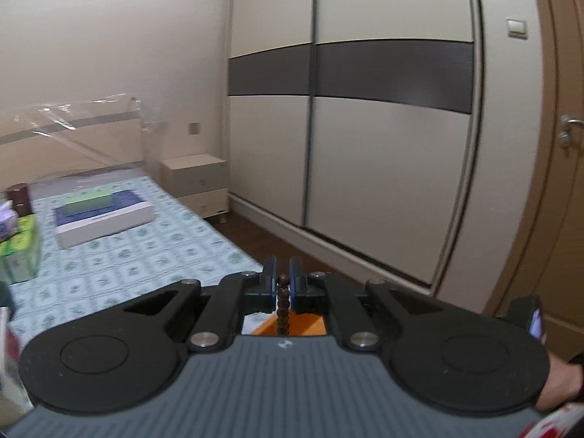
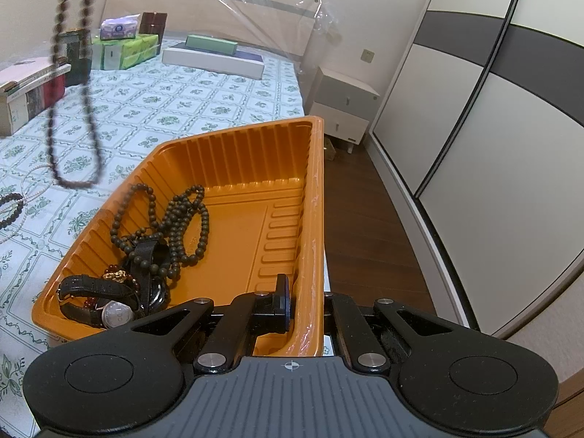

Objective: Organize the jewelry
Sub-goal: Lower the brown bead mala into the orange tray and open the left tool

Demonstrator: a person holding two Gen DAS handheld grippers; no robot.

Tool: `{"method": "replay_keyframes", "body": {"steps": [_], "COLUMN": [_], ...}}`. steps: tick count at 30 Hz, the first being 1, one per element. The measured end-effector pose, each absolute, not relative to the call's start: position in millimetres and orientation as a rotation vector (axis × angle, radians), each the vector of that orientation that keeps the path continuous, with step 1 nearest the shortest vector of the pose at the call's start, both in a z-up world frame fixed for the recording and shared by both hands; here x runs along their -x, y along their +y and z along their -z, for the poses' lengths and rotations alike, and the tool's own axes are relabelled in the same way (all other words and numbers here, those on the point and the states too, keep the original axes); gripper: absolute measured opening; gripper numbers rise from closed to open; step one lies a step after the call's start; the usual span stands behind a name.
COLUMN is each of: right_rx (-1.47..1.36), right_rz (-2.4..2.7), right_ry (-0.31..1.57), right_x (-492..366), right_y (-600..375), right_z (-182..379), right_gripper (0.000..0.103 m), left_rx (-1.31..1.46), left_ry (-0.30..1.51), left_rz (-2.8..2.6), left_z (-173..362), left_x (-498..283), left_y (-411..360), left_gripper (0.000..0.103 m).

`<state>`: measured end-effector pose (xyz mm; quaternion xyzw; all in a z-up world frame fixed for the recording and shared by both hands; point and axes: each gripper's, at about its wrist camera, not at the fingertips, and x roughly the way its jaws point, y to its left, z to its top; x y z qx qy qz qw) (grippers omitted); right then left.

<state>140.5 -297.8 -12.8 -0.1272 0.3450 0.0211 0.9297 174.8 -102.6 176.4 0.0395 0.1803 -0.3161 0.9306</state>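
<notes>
My left gripper (image 1: 283,284) is shut on a dark brown bead necklace (image 1: 283,303), held high above the bed. The necklace hangs down as a long loop in the right wrist view (image 2: 73,84), above the bed to the left of the tray. My right gripper (image 2: 304,303) is shut on the right wall of an orange plastic tray (image 2: 237,168), with one finger inside and one outside. In the tray lie dark bead strands (image 2: 182,222), a black-strap watch (image 2: 109,306) and a red and gold bracelet (image 2: 115,275). A bit of the tray shows under the left gripper (image 1: 306,325).
On the patterned bed sheet (image 2: 175,102) left of the tray lie a dark bead bracelet (image 2: 11,206) and a pearl string (image 2: 31,182). Boxes (image 2: 213,54), tissue packs (image 2: 124,47) and books (image 2: 29,87) stand further back. A nightstand (image 2: 343,106) and wardrobe (image 2: 492,109) stand on the right.
</notes>
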Motion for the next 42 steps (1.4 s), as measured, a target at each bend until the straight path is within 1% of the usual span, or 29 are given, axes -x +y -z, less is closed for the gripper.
{"method": "replay_keyframes", "body": {"steps": [4,10,17,22,42], "right_rx": [0.260,0.258,0.255,0.254,0.252], "right_rz": [-0.043,-0.044,-0.045,-0.045,-0.044], "right_ry": [0.707,0.707,0.708,0.708,0.710], "right_x": [-140,-140,-141,-141,-143], "right_y": [-298,-298,-296,-297,-298], "right_z": [13,13,14,14,15], "right_gripper": [0.004,0.004,0.004,0.004,0.004], "left_rx": [-0.070,-0.110,-0.086,-0.095,-0.076], "left_ry": [0.412,0.531,0.650,0.704,0.743], "left_rz": [0.709,0.751,0.770,0.756,0.746], "left_z": [-168,-129,-92,-73,-63], "left_x": [-182,-199,-215,-223,-233], "left_y": [-127,-160,-174,-178,-178], "left_gripper": [0.005,0.005,0.005,0.005,0.006]}}
